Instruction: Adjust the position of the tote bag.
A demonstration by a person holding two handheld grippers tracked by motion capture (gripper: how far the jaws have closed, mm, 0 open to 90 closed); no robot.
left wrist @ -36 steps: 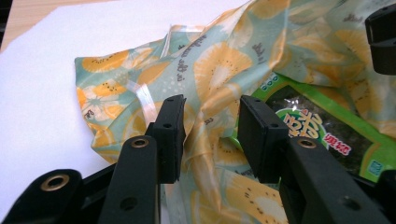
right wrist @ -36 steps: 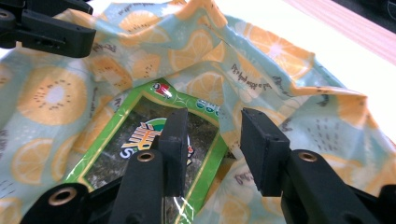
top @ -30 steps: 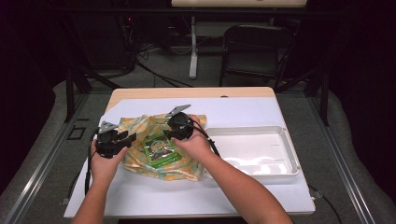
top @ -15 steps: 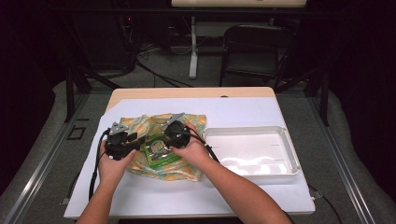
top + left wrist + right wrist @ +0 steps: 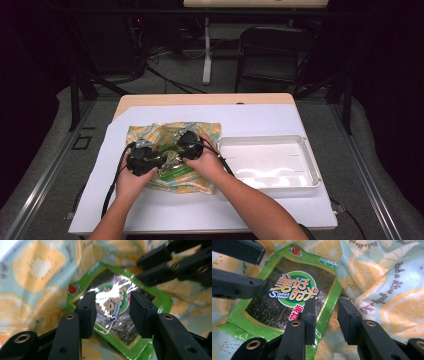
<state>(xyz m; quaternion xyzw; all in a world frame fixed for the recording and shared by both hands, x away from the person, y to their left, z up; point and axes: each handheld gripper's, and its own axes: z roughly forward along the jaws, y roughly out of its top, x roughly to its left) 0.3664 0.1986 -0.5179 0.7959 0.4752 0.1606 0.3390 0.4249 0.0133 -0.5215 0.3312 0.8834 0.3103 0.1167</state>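
As it lies flat at the middle of a citrus-print cloth [image 5: 172, 152], a green seaweed snack packet [image 5: 287, 295] draws both claws in from opposite sides. The left claw [image 5: 112, 312] stands spread over the packet's glossy face, the printed label showing between its jaws; those jaws have just been opening, with no pad pressing on the wrapper. The right claw [image 5: 325, 315] straddles the packet's near edge, one jaw above the green border and the other above the cloth just beside it; its jaws have been narrowing, yet a clear gap remains and nothing is pinched.

The two-sided approach looks meant to steady the slippery wrapper while one side takes hold; the cloth, rumpled and raised around the packet, appears laid out either to wrap it or to have been unwrapped from it, though which cannot be told.

Seen from the high view, the person's left hand [image 5: 134, 172] and right hand [image 5: 205, 160] close in over the packet from the near side. To the right of the packet, off the cloth, a white plastic tray [image 5: 310, 165] sits on the white-covered tabletop [image 5: 260, 117], a likely place for the packet to be set.
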